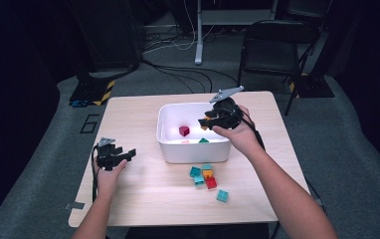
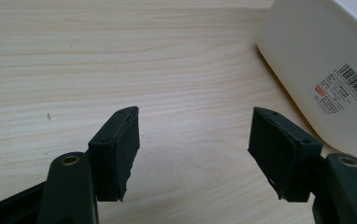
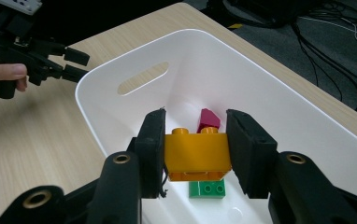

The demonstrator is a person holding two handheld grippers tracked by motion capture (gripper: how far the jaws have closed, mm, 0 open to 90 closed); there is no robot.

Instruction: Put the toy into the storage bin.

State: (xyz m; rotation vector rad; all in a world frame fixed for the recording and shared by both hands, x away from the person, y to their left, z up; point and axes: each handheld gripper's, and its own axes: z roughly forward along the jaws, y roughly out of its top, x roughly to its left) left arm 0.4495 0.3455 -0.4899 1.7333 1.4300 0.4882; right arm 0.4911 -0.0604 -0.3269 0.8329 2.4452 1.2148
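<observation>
High view, right gripper (image 1: 209,119): held above the right part of the white plastic bin (image 1: 164,134), clamped on an orange plastic building brick (image 1: 207,118).
High view, left gripper (image 1: 128,153): low over the light wooden table (image 1: 143,189), left of the bin, jaws apart with nothing between them.
High view, bin contents: a dark red brick (image 1: 183,130) and a green brick (image 1: 204,141) lie on the bin floor.
High view, loose bricks: a small cluster of teal, orange and red bricks (image 1: 204,176) sits on the table just in front of the bin, with one teal brick (image 1: 222,195) a little apart nearer the person.
Left gripper view, jaws: spread wide over bare table wood; the bin's outer wall with a barcode label (image 2: 342,88) stands at the right.
Right gripper view, grip: both pads press on the orange brick's sides, studs up.
Right gripper view, below: the orange brick hangs over the bin's inside, the green brick right under it, the dark red brick behind.
Right gripper view, far off: the left gripper shows at the upper left beyond the bin's rim.
</observation>
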